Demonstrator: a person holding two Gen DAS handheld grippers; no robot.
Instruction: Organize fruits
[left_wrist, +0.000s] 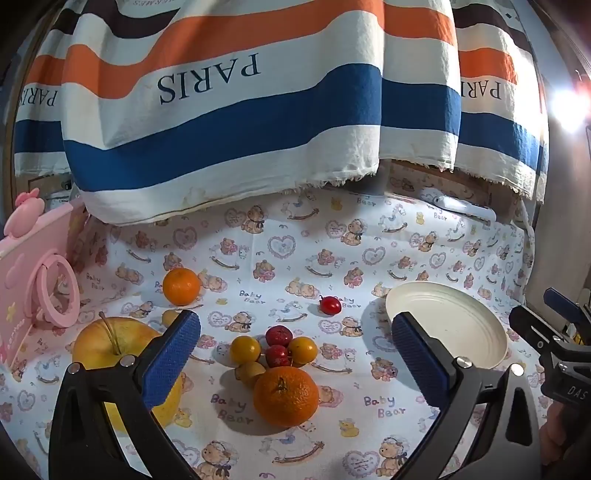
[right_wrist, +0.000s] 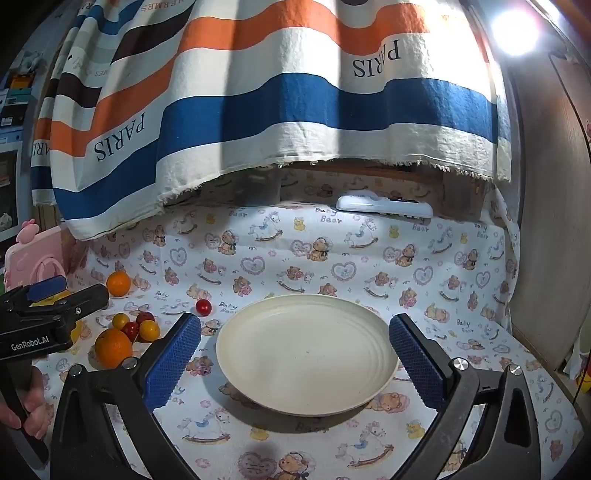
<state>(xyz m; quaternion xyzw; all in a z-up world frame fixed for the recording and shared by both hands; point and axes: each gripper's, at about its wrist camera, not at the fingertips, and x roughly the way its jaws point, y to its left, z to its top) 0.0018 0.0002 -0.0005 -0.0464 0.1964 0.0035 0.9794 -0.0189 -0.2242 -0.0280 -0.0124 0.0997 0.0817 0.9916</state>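
My left gripper (left_wrist: 295, 347) stands open above a cluster of small fruits: yellow cherry tomatoes (left_wrist: 245, 349), red ones (left_wrist: 279, 335), and a large orange (left_wrist: 286, 395) in front of them. A yellow apple (left_wrist: 110, 347) lies partly behind the left finger. A second orange (left_wrist: 181, 286) sits farther back left, and a lone red tomato (left_wrist: 330, 305) lies apart. My right gripper (right_wrist: 295, 350) is open, its fingers on either side of the empty cream plate (right_wrist: 306, 347) without touching it. The fruits (right_wrist: 127, 330) show at the left of the right wrist view.
A pink toy-like box (left_wrist: 33, 280) stands at the left edge. A striped "PARIS" cloth (left_wrist: 229, 110) hangs over the back. A white remote-like bar (right_wrist: 384, 207) lies at the back. A bright lamp (right_wrist: 515, 31) glares top right. A hand (right_wrist: 27, 406) holds the left gripper's handle.
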